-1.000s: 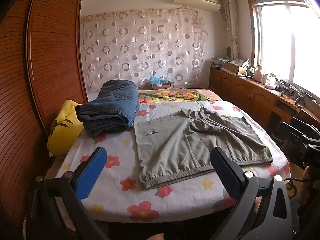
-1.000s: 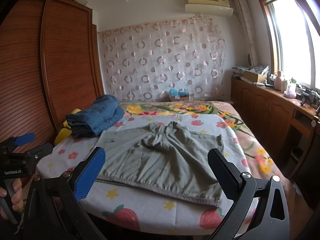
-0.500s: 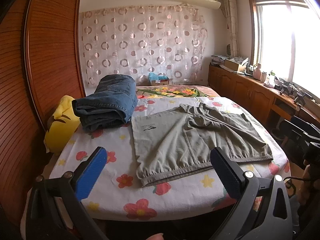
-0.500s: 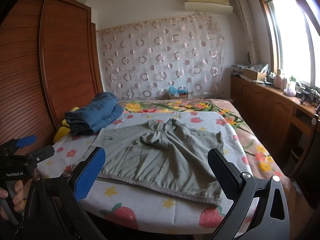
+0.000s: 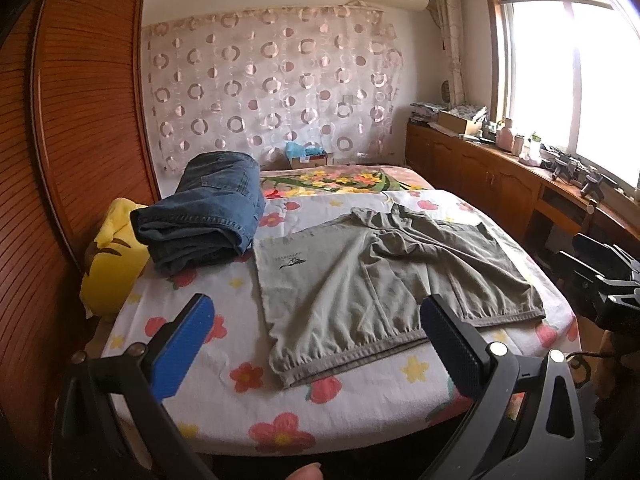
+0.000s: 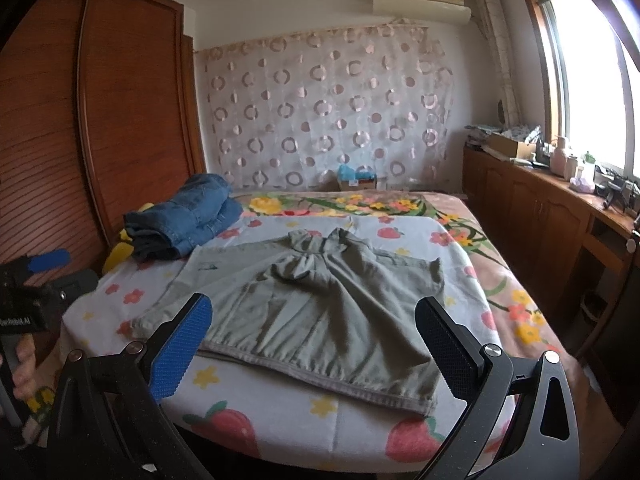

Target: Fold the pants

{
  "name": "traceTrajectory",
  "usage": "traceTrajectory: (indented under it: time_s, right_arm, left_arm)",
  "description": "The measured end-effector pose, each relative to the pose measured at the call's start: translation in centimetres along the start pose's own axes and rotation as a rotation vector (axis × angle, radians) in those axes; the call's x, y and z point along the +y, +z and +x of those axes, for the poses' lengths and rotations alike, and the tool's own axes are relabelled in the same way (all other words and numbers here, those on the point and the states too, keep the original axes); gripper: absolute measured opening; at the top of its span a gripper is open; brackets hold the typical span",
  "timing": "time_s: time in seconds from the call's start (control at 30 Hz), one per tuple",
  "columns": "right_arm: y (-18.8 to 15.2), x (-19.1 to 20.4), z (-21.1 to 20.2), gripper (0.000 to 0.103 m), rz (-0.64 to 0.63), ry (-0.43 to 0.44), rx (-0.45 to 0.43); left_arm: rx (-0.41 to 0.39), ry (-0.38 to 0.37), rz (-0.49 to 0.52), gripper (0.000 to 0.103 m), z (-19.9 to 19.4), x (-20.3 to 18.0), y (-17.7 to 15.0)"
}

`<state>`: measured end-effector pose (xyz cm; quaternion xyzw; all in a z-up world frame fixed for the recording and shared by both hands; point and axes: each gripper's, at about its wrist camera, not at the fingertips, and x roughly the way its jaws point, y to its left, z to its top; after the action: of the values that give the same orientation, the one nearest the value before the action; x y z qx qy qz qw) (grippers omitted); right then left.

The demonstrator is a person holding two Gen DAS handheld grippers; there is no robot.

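left tongs (image 5: 316, 344) wide open, the blue pad (image 5: 182, 350) and black pad (image 5: 450, 346) far apart, holding nothing and touching nothing, poised above the near edge of the bed (image 5: 360, 412). right tongs (image 6: 312, 340) likewise fully spread and empty, held in the air over the bed's near edge, with the waistband of the grey-green pants (image 6: 320, 312) showing between the pads. the pants (image 5: 384, 280) lie spread flat on the flowered sheet, waistband along the near edge, legs bunched toward the far side. folded blue jeans (image 5: 208, 212) sit at the far left, just beside the pants' left edge but apart from them; a yellow cushion (image 5: 112, 256) is wedged between the bed and the wooden wardrobe (image 5: 80, 120) on the left. bare sheet shows to the near left of the pants and in a narrow strip along the near edge. on the right, a gap of floor separates the bed from a low wooden cabinet (image 6: 540, 208) under the window. in the right view the left tongs' body appears at the left margin, held in a hand (image 6: 24, 364).
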<state>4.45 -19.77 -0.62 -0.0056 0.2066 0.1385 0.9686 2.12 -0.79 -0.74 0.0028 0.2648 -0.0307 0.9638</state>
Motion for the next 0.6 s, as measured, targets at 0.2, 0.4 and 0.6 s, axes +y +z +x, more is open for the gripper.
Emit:
traceTrajectory:
  time_s: [0.2,0.4,0.6]
  right_arm:
    - [0.6,-1.6,0.8,0.086,-0.040,0.007,0.009]
    - [1.2,-3.4,1.8,0.073,-0.081,0.000,0.037]
    - [1.4,-5.6,3.4,0.073,-0.080,-0.001,0.074]
  left_arm:
    - [0.016,-0.026,0.022,0.103,1.3,-0.1,0.6]
    - [0.024,-0.036,0.046,0.103,3.0,-0.3,0.9]
    - [0.054,-0.067,0.042,0.103,5.2,-0.1,0.7]
